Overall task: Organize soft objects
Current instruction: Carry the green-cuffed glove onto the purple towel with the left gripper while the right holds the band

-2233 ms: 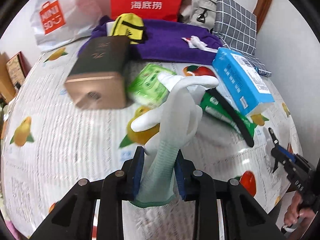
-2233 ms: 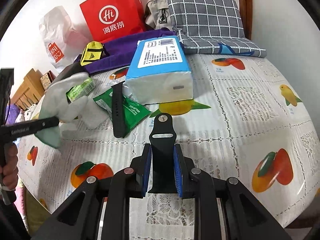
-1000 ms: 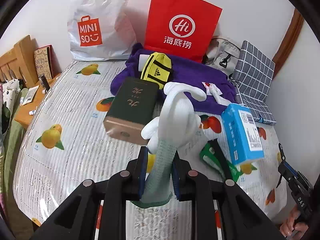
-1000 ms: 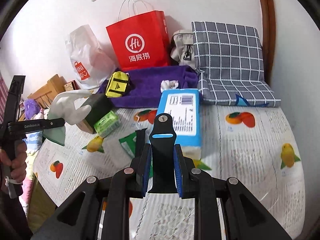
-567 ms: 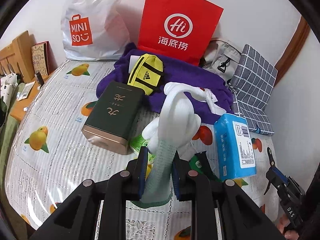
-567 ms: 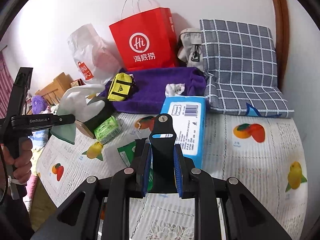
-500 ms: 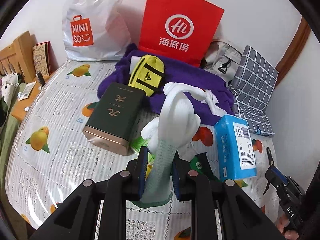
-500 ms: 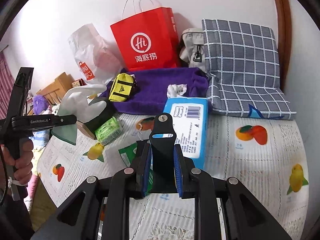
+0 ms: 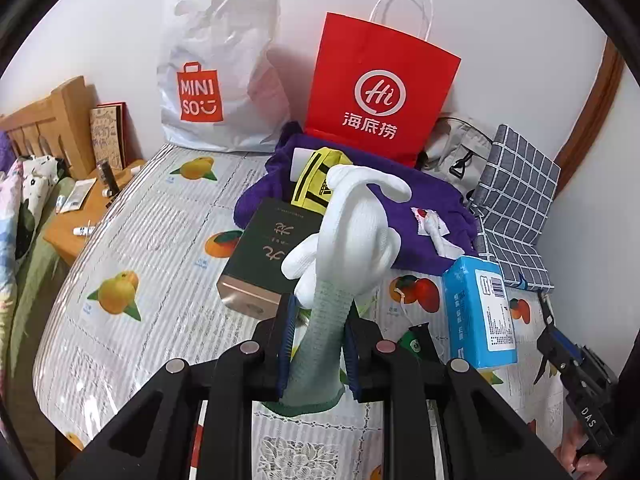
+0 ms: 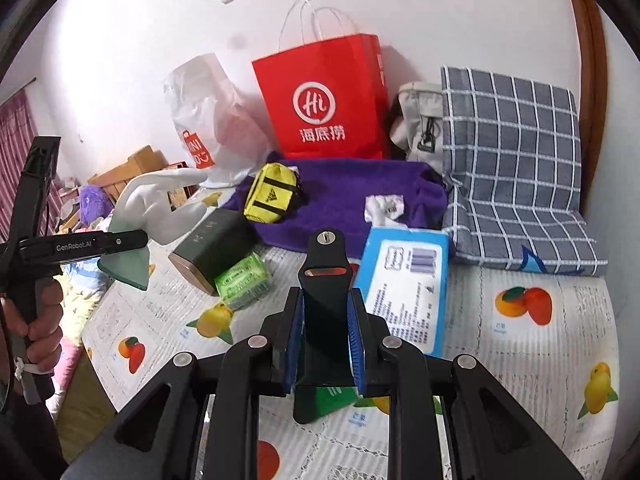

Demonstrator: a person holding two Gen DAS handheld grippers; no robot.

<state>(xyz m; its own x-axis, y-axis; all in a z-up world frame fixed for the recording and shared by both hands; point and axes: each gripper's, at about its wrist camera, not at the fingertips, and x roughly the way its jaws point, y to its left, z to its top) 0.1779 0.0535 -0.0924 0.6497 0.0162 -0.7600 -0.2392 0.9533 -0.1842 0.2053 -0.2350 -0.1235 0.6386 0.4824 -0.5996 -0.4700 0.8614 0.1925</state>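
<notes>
The left gripper (image 9: 318, 344) was clenched on the green cuff of one white glove (image 9: 352, 232), held above the table (image 9: 132, 240), its long axis rising away from the jaws, fingers drooping at the top. The right gripper (image 10: 324, 344) was clenched on one black strap (image 10: 325, 280), its long axis pointing forward and up. Beyond lay one dark green box (image 9: 272, 252), one blue tissue pack (image 9: 480, 316), one yellow pouch (image 10: 274, 194) on one purple cloth (image 10: 352, 196), then one red bag (image 9: 380, 92).

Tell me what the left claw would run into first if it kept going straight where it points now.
Most likely the dark green box, lying just ahead of the left claw behind the white glove it holds. Depth is unclear; it might pass over the box to the purple towel.
</notes>
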